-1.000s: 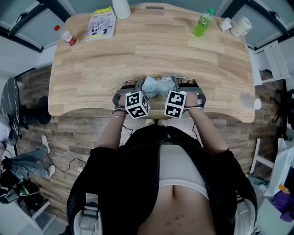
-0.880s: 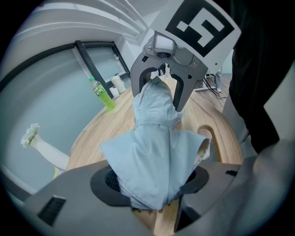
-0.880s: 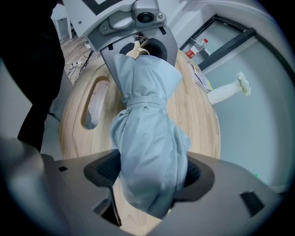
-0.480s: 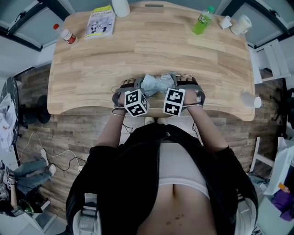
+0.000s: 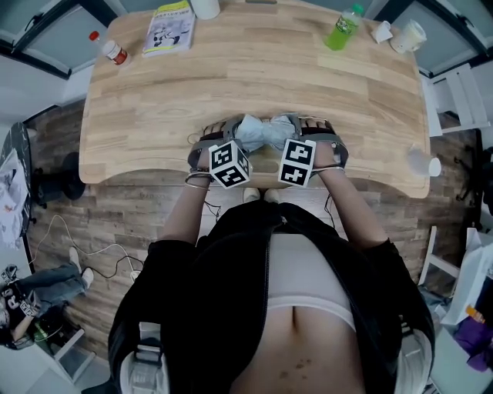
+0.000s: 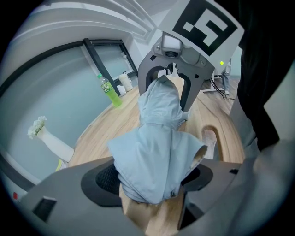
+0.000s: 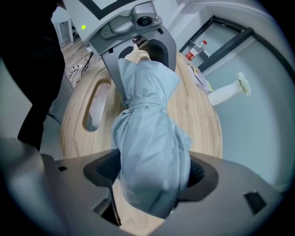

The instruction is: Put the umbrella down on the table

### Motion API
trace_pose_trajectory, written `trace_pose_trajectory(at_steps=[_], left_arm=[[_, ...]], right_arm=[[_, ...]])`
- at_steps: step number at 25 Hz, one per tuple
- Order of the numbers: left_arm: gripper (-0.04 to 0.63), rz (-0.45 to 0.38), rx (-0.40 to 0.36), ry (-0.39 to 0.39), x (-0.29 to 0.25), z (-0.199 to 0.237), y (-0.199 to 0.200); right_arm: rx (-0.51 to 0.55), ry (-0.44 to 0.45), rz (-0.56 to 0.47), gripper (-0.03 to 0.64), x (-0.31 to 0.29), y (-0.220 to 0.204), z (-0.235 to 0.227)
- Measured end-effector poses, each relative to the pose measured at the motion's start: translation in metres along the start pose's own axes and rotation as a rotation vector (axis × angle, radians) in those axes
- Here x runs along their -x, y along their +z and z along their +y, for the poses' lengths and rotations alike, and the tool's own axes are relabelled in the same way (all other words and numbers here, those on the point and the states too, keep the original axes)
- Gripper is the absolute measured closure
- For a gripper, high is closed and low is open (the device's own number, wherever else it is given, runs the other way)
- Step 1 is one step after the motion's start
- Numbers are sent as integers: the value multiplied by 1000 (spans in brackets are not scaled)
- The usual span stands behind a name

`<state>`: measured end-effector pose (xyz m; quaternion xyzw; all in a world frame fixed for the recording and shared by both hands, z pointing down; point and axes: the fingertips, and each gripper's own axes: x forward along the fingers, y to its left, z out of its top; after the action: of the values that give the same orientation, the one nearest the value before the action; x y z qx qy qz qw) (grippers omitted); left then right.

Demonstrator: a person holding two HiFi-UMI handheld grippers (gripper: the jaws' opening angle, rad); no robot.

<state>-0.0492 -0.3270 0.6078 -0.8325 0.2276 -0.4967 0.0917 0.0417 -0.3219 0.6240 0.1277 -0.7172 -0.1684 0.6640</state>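
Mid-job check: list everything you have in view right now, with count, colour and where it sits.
table: one, light wood, across the upper head view
umbrella: one, pale blue, folded, along the table's near edge
green bottle: one, green, far right of the table
booklet: one, yellow and white, far left
small bottle: one, red cap, far left corner
mug: one, white, far right corner
left hand-held gripper: one, grey, jaws apart around one end of the umbrella, having just been opening
right hand-held gripper: one, grey, closed on the umbrella's other end
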Motion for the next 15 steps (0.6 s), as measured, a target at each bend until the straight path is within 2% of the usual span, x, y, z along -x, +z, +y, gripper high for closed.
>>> trace_pose_trajectory(at_steps=[4,9,15], left_arm=[[248,8,8,-11,7,-1,-1],[247,3,19,13,18,3,-2],[245,-12,76,54,41,9,-3]], right_arm=[[-14,6,-27,252,3,0,0],[-60,14,-62,252,17,-3,-5],[-127,-54,-130,252,50,-5,-18]])
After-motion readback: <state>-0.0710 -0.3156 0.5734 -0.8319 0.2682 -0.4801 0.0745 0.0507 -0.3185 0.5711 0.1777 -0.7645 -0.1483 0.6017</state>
